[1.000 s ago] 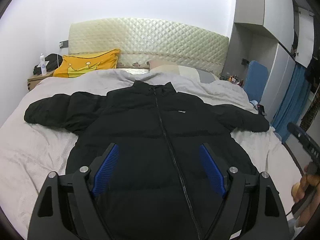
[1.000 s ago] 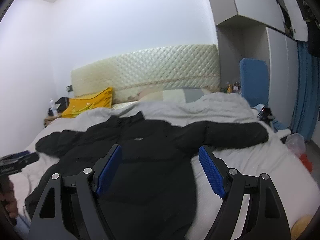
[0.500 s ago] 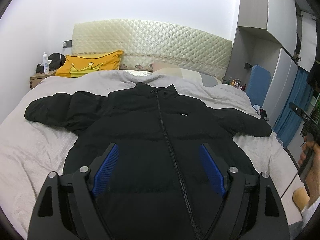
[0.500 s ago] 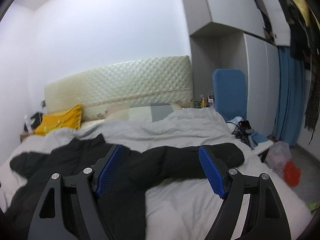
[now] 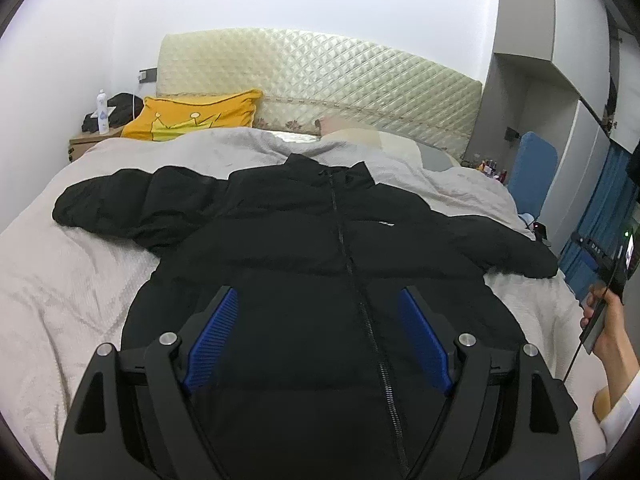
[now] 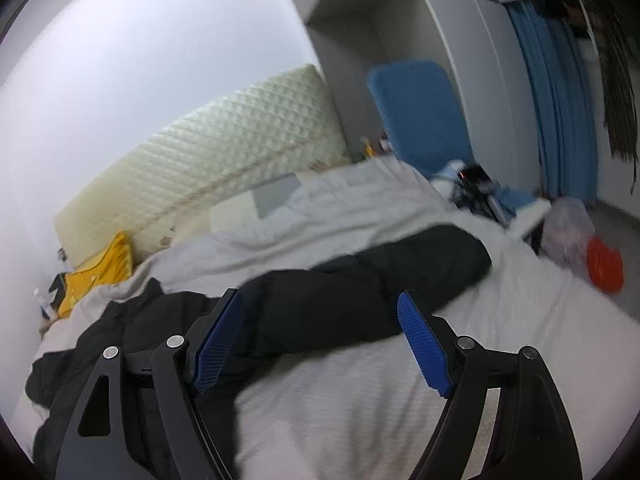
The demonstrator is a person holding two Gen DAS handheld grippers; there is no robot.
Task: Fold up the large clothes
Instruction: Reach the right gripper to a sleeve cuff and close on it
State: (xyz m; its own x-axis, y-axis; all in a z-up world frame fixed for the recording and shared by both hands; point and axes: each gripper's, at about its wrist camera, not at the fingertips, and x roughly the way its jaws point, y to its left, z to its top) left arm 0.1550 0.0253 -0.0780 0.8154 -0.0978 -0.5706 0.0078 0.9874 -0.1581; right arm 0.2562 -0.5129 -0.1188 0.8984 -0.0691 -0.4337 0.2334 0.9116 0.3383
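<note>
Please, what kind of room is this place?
Most likely a home bedroom: a bed with a grey cover, a cream quilted headboard, and tall white wardrobe doors. A black puffer jacket lies spread on the bed.

Yellow pillow (image 5: 196, 118) against a quilted headboard (image 5: 320, 76), grey duvet (image 5: 72, 280), blue chair (image 6: 416, 116) beside the bed

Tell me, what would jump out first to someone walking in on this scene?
A big black puffer jacket lies spread front-up across the grey bed, zipped, sleeves stretched out to both sides. Behind it, a bright yellow pillow leans against the quilted cream headboard. Up close, the left tool hovers open over the jacket's lower front.
</note>
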